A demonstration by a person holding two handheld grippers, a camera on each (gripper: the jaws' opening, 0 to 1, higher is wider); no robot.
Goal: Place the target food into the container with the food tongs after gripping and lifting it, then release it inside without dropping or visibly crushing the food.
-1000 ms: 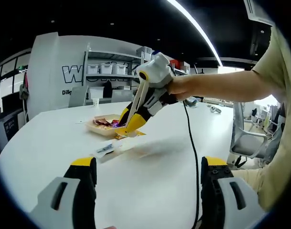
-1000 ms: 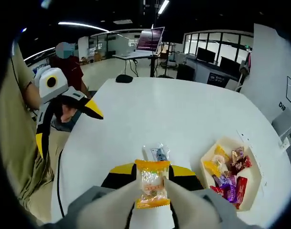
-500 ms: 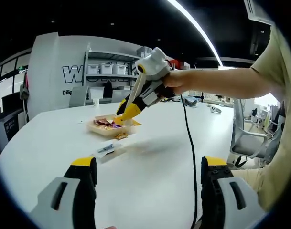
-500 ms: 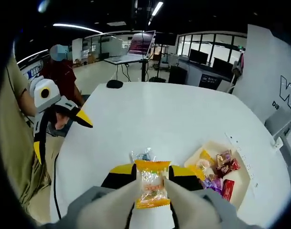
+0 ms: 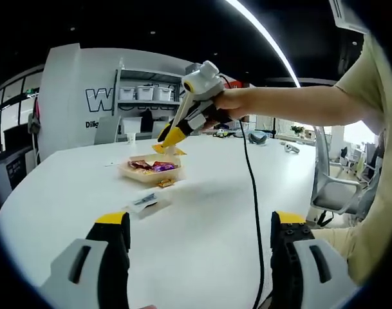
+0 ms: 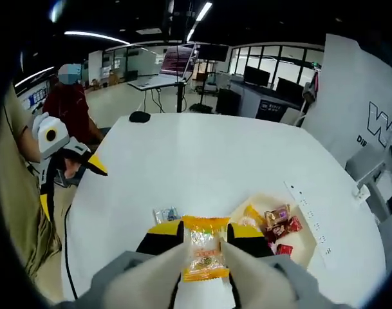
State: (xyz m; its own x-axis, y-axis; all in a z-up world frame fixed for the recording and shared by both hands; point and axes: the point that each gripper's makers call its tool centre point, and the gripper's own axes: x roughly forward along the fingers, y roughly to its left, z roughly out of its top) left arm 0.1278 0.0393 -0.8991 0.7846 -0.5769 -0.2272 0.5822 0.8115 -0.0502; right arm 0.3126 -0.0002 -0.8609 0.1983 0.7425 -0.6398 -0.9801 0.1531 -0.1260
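I read the right gripper jaws pinching the orange-wrapped snack, its lower edge hidden between them; container ahead-right, partly cut off; left gripper jaws spread.

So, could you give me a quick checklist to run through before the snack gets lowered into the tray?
1. Grip: the right gripper is shut on the orange snack packet: ok.
2. Packet shape: no visible crushing between the jaws: ok.
3. Position: in the left gripper view, the packet hangs above the tray's far side: ok.
4. Room in the tray: candies already lie in it; free space under the packet: cannot tell.
5. Left gripper: open, held back from the tray: ok.
6. Small clear packet on the table, outside the tray: ok.
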